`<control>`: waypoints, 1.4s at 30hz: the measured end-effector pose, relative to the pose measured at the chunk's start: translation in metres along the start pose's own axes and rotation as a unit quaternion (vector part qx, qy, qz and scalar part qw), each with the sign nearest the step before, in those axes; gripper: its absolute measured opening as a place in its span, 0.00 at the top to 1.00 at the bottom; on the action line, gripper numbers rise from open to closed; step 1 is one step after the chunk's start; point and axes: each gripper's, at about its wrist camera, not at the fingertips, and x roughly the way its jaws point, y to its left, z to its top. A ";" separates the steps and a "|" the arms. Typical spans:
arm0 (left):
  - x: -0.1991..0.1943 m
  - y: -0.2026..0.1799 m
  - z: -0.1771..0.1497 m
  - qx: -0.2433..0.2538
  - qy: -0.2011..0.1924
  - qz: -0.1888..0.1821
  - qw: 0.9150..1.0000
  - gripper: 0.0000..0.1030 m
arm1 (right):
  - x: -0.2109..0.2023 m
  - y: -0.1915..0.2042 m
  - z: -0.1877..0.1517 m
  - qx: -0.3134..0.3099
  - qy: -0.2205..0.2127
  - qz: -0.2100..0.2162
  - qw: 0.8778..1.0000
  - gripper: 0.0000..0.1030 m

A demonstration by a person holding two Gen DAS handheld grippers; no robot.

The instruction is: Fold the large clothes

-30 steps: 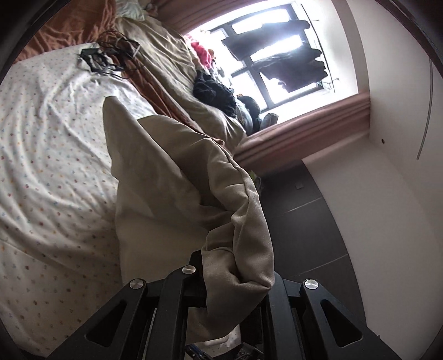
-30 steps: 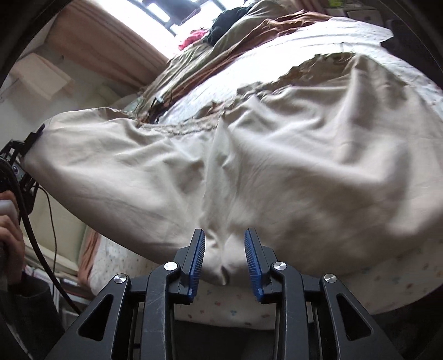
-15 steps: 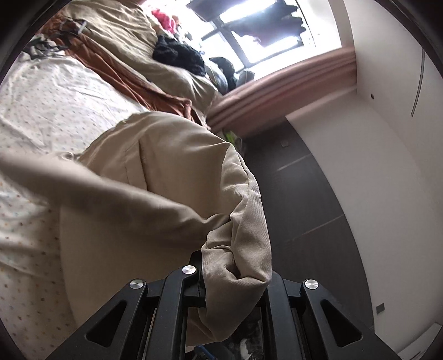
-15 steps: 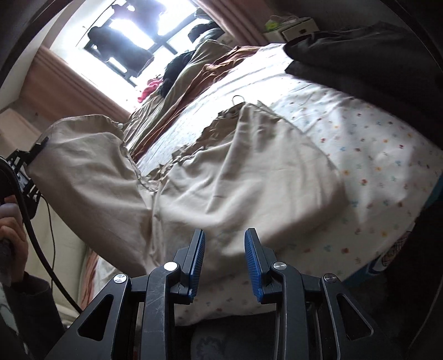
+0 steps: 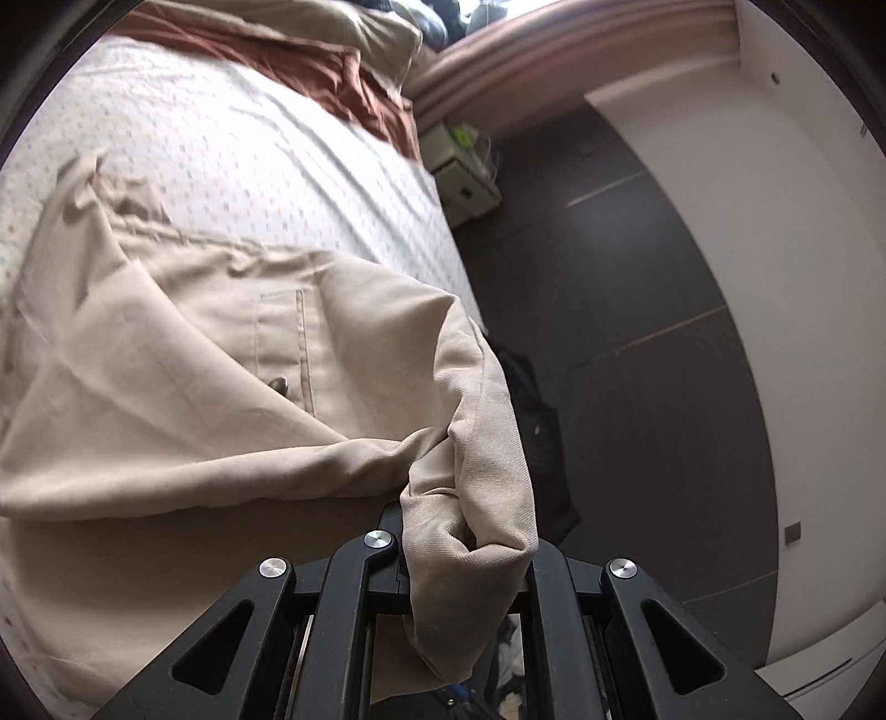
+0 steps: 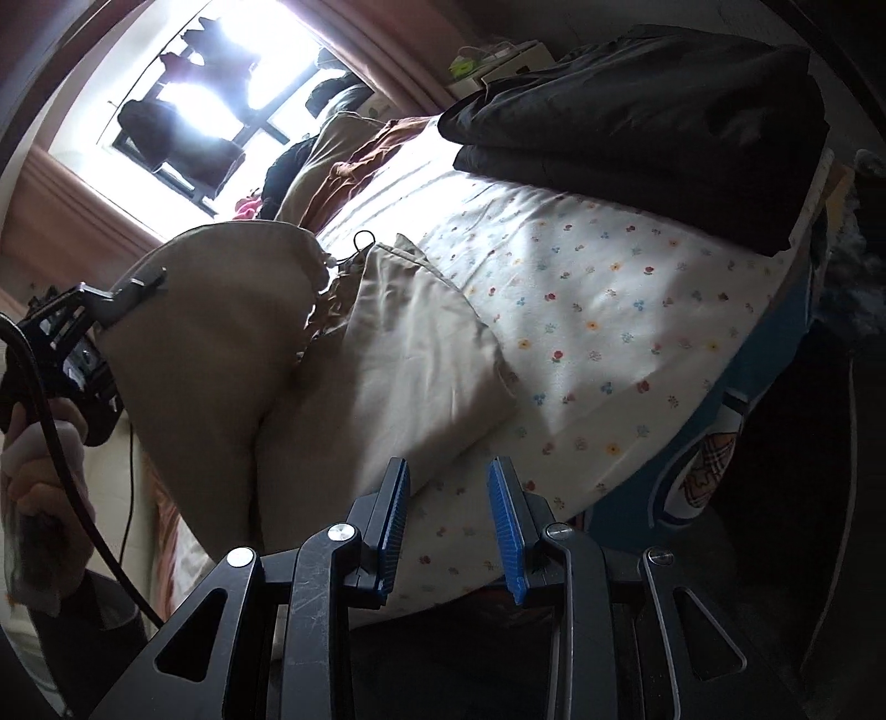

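Bed: one bed with a white sheet printed with small coloured flowers (image 6: 609, 310) filled both views; its far side carried a rumpled rust-brown and tan cover (image 5: 310, 50).
Garment: one large beige woven garment with a stitched pocket and a button (image 5: 232, 399) lay partly spread on the sheet, its near portion lifted off the bed; in the right wrist view it (image 6: 410, 354) sat left of centre on the sheet.
Dark pile: one folded stack of black fabric (image 6: 637, 138) rested on the far right of the bed, well apart from the garment.
Left gripper: black two-finger left gripper (image 5: 465, 559) was clenched on a bunched fold of the garment, cloth draped over its fingers; the right wrist view showed it (image 6: 116, 299) at the raised edge, held by a hand (image 6: 39, 459).
Right gripper: black right gripper with blue ribbed pads (image 6: 451, 526) stood parted with nothing between the pads; garment edge was just beside its left pad, contact not discernible.
Count: two grippers, one garment, one dark pile, one bed.
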 end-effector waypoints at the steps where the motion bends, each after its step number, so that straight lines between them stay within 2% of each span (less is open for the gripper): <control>1: 0.008 0.001 -0.004 0.000 0.009 0.002 1.000 0.91 | 0.001 0.000 0.001 0.001 -0.001 -0.001 1.000 0.70; 7: 0.044 -0.003 -0.030 0.028 0.056 0.022 0.998 0.90 | 0.001 -0.006 0.002 0.010 0.001 -0.003 1.000 0.70; 9: 0.057 0.000 -0.036 0.038 0.082 0.035 0.995 0.85 | 0.003 -0.007 0.003 0.014 0.003 -0.003 1.000 0.70; 11: 0.069 0.002 -0.044 0.047 0.109 0.053 0.992 0.69 | 0.005 -0.007 0.002 0.017 0.008 -0.001 1.000 0.70; 12: 0.072 0.004 -0.048 0.048 0.119 0.053 0.990 0.63 | 0.006 -0.007 0.001 0.018 0.009 0.003 1.000 0.65; 13: 0.072 0.007 -0.050 0.045 0.127 0.044 0.990 0.51 | 0.006 -0.007 0.001 0.018 0.009 0.004 1.000 0.55; 14: 0.070 0.009 -0.052 0.040 0.131 0.031 0.990 0.42 | 0.007 -0.007 0.001 0.017 0.007 0.006 1.000 0.51; 15: 0.064 0.010 -0.052 0.038 0.129 0.020 0.991 0.39 | 0.008 -0.005 0.001 0.016 0.006 0.009 1.000 0.47; 16: 0.057 0.011 -0.051 0.042 0.123 0.014 0.991 0.36 | 0.009 -0.004 0.001 0.015 0.006 0.012 1.000 0.47; 21: 0.016 0.024 -0.049 0.048 0.080 0.033 0.995 0.33 | 0.021 0.007 0.008 0.007 0.010 0.030 0.999 0.47; 26: -0.031 0.052 -0.047 0.021 0.024 0.083 0.996 0.33 | 0.039 0.016 0.019 0.007 0.014 0.044 0.999 0.47; 31: -0.082 0.091 -0.053 -0.002 -0.027 0.134 0.991 0.33 | 0.051 0.028 0.030 -0.006 0.002 0.039 0.999 0.47; 32: -0.095 0.100 -0.056 -0.008 -0.032 0.145 0.989 0.33 | 0.052 0.028 0.032 -0.006 -0.002 0.035 0.999 0.48; 33: -0.101 0.109 -0.060 -0.015 -0.037 0.156 0.987 0.33 | 0.054 0.028 0.034 -0.006 -0.006 0.035 0.999 0.59; 34: -0.108 0.116 -0.063 -0.019 -0.038 0.164 0.986 0.33 | 0.055 0.027 0.037 -0.009 -0.007 0.033 0.999 0.80; 35: -0.111 0.123 -0.067 -0.023 -0.038 0.171 0.984 0.33 | 0.057 0.026 0.039 -0.011 -0.007 0.030 0.999 0.86; 40: -0.113 0.151 -0.086 -0.034 -0.020 0.208 0.977 0.33 | 0.055 0.006 0.040 0.012 -0.022 0.036 0.999 0.90; 42: -0.105 0.159 -0.094 -0.043 -0.012 0.205 0.978 0.37 | 0.058 -0.006 0.036 0.025 -0.019 0.030 0.999 0.91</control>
